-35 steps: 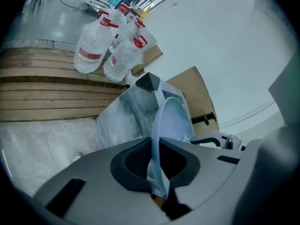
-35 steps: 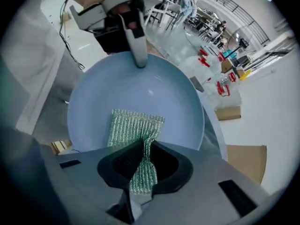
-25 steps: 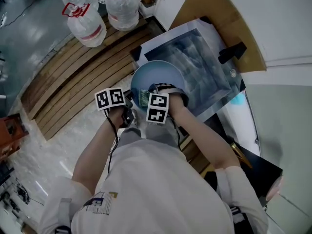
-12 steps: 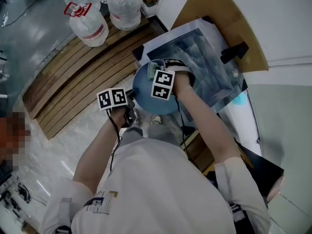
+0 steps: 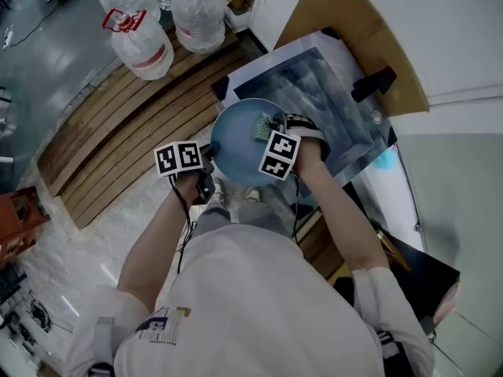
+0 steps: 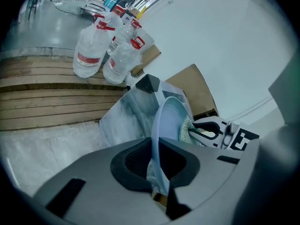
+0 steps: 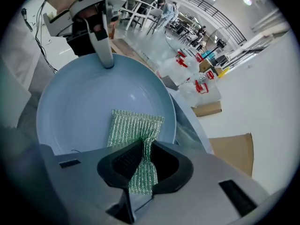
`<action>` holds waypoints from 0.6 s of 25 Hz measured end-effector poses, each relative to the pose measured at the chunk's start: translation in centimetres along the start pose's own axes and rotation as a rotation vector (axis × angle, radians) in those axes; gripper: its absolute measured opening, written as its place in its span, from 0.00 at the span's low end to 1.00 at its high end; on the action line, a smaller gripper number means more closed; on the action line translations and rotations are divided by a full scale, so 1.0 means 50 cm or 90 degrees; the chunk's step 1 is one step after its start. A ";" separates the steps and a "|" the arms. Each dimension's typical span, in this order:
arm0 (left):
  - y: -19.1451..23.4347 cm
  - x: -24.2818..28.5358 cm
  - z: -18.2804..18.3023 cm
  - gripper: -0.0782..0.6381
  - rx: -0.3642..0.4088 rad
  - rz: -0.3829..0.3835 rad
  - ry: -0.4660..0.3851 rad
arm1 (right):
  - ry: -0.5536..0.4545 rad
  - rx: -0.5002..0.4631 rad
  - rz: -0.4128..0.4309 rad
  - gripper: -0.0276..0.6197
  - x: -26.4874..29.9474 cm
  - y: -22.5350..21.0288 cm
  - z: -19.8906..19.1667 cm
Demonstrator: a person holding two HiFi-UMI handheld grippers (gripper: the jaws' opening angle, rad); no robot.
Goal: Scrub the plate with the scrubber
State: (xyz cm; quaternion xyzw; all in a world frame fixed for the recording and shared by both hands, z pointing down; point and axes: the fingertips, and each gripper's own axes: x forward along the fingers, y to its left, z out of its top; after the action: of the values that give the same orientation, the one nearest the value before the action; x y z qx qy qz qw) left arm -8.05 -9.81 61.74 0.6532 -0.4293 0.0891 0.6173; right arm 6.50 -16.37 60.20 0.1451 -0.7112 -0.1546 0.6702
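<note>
My left gripper (image 5: pixel 210 158) is shut on the near-left rim of a light blue plate (image 5: pixel 236 144) and holds it tilted over the edge of a metal basin. In the left gripper view the plate (image 6: pixel 168 118) stands edge-on between the jaws (image 6: pixel 155 167). My right gripper (image 5: pixel 271 133) is shut on a green mesh scrubber (image 5: pixel 266 124), whose free end lies flat on the plate's right half. The right gripper view shows the scrubber (image 7: pixel 134 128) pinched between the jaws (image 7: pixel 140 165), spread on the plate (image 7: pixel 84 102), with the left gripper (image 7: pixel 104 55) at the far rim.
The metal basin (image 5: pixel 322 104) sits beyond the plate with a black clamp (image 5: pixel 376 83) at its right. Brown cardboard (image 5: pixel 377 42) lies behind it. Water bottles (image 5: pixel 141 34) stand at the top left on a wooden slatted platform (image 5: pixel 118 128).
The right gripper has swept the scrubber across the plate, from its near middle up to the far rim, then to the right side. The left gripper has kept still on the rim.
</note>
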 end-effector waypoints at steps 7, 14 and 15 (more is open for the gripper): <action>-0.010 -0.009 0.005 0.17 0.035 0.016 0.019 | -0.018 0.103 0.022 0.18 -0.065 0.023 -0.019; -0.021 -0.039 0.016 0.25 0.073 0.024 0.008 | -0.039 0.193 0.020 0.18 -0.097 0.019 -0.045; -0.025 -0.044 0.017 0.25 0.082 0.025 0.006 | -0.043 0.201 0.020 0.18 -0.102 0.020 -0.048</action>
State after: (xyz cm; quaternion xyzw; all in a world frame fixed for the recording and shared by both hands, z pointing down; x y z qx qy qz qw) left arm -8.94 -9.71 59.22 0.6826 -0.4324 0.1318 0.5741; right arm 9.22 -13.41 56.10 0.2321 -0.7510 -0.0349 0.6171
